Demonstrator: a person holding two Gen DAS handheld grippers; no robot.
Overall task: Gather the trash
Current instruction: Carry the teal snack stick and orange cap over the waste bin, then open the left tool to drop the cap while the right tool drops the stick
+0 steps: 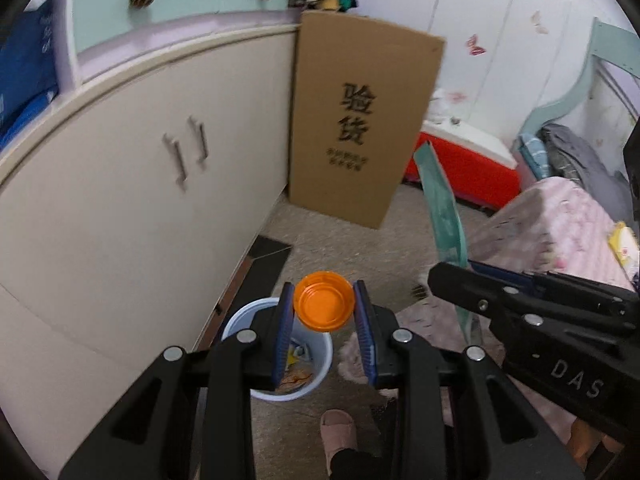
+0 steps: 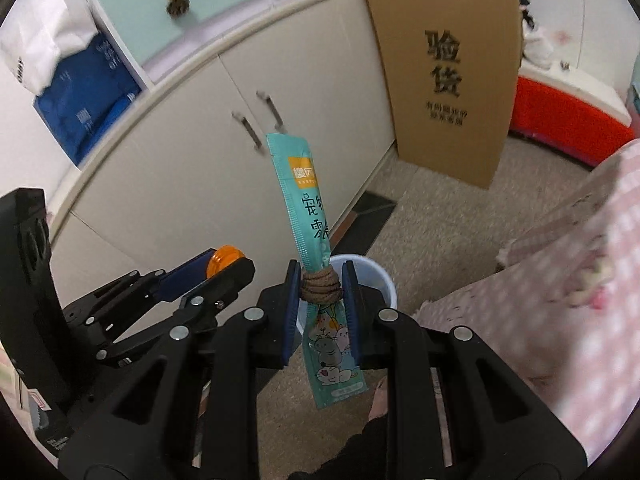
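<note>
Bin (image 1: 240, 316) below: your left gripper (image 1: 324, 312) pinches lid (image 1: 323, 306), right gripper (image 2: 322, 284) clamps sachet (image 2: 308, 220); centre over it, then release.

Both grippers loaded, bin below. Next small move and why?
Probably bring the left gripper a bit lower over the white bin, then open. It clamps the orange cap above the bin's far rim; the right gripper holds the teal sachet near the bin too.
</note>
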